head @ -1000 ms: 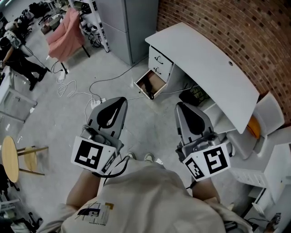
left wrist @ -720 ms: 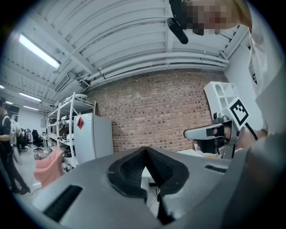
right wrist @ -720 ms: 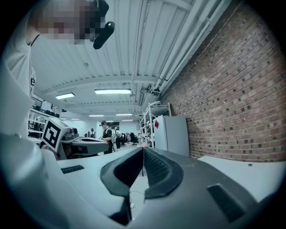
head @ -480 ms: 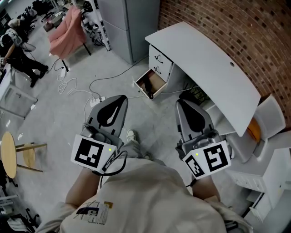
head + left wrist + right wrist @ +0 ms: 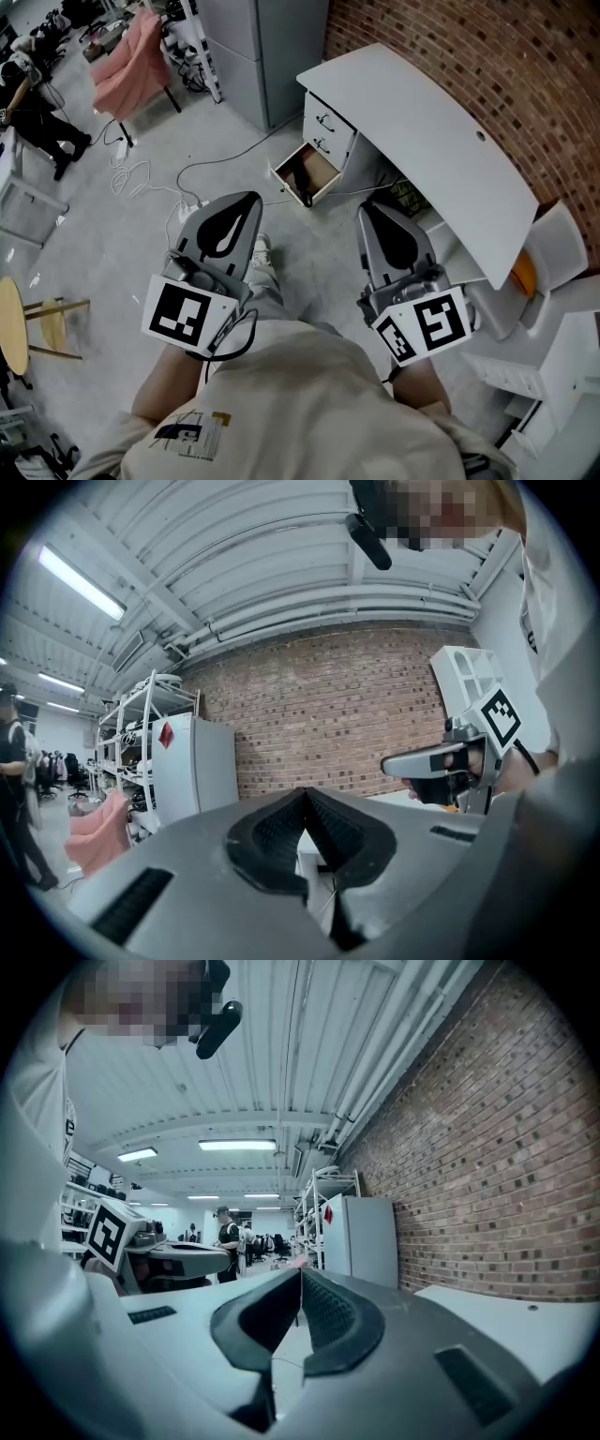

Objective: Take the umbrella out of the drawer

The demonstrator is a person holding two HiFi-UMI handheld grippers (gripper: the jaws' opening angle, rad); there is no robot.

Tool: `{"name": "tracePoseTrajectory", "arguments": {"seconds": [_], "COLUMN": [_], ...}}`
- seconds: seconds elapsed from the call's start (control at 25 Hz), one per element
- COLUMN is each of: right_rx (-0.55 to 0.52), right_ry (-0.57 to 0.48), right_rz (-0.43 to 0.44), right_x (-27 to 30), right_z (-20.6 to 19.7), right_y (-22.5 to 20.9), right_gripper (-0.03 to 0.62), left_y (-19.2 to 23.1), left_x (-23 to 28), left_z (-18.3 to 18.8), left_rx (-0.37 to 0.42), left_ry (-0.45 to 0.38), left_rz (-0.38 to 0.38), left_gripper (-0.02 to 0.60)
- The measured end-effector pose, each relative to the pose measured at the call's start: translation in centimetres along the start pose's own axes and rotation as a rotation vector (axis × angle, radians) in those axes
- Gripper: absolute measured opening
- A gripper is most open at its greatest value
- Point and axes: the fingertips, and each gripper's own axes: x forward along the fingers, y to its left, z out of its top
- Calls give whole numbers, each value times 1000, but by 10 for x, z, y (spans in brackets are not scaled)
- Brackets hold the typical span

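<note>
Person has stepped closer to the open drawer, still well apart. Left gripper and right gripper closed, empty. Approach only.

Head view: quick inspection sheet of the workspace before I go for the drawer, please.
Surface: grey concrete floor; curved white desk against the wall.
Job's things: lowest desk drawer, brown inside, stands open; dark item in it, likely the umbrella.
Clutter: orange object beside the desk; round wooden stool.
Grippers: left claw and right claw both shut, empty, short of the drawer.
Cables: white coiled cable, white power strip, dark cable running across the floor towards the desk.
Surroundings: red brick wall, grey cabinet, pink cloth.
</note>
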Motion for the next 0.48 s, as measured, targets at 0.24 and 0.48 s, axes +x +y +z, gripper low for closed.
{"name": "tracePoseTrajectory", "arguments": {"seconds": [0.24,0.48], "right_rx": [5,0], "right_ry": [24,64], "right_rz": [-3,-21], "right_x": [39,92], "right_z": [-5,-15], "right_y": [-11,-32], "right_gripper": [8,8], "left_y": [30,72], "left_x": [27,62], "left_z": [-3,-3], "left_rx": [-12,-67], "left_ry": [2,-15], "left_rz": [-10,-40], "left_gripper": [8,8]}}
